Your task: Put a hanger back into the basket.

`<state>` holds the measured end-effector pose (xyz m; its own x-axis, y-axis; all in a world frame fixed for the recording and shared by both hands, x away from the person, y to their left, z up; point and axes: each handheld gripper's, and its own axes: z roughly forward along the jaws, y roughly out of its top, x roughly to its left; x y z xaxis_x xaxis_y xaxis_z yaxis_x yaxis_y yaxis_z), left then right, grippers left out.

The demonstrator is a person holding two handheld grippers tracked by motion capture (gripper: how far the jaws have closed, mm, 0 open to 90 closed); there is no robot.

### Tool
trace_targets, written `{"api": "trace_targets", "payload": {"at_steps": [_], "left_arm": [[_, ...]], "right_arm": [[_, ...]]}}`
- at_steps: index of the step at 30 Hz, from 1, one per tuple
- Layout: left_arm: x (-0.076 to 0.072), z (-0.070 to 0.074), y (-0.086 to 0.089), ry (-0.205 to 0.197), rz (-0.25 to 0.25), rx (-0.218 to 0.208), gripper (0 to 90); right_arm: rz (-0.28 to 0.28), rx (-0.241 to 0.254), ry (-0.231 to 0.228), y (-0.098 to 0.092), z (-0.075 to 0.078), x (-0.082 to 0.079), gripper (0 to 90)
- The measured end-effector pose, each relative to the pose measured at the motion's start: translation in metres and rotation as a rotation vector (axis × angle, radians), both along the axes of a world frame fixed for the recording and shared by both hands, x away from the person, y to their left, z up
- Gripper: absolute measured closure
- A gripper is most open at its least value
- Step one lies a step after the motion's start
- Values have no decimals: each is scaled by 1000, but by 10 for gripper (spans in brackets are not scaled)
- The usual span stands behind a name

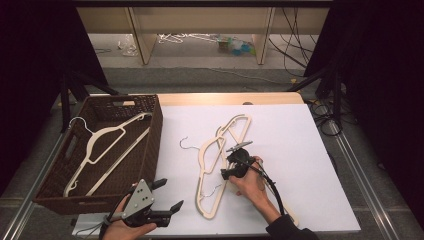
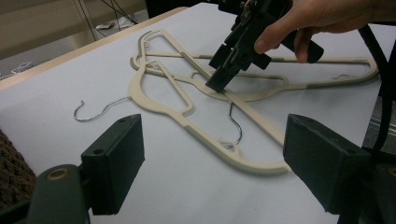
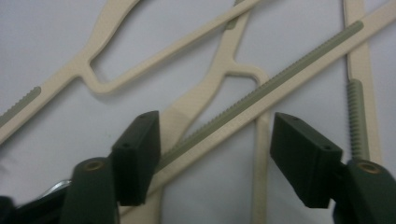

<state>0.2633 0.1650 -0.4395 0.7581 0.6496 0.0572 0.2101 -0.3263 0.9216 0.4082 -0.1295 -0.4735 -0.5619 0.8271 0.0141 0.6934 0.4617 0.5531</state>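
Right gripper (image 1: 231, 161) over hangers (image 1: 212, 170) — fingers apart, bar between.

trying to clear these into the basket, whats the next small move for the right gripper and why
Probably close the right gripper a little further: the ribbed bar of a cream plastic hanger in the pile on the white table runs between its open jaws, pads not yet pressing. The brown woven basket sits left.
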Motion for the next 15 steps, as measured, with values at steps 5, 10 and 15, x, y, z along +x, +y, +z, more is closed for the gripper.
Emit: {"api": "trace_targets", "payload": {"at_steps": [5, 10, 15], "left_arm": [[-1, 0, -1, 1, -4, 14, 209], [-1, -1, -1, 3, -18, 19, 212], [-1, -2, -2, 11, -18, 13, 218]], "right_arm": [[19, 8, 40, -18, 1, 1, 510], [28, 26, 86, -28, 3, 2, 557], [6, 32, 113, -36, 5, 4, 577]]}}
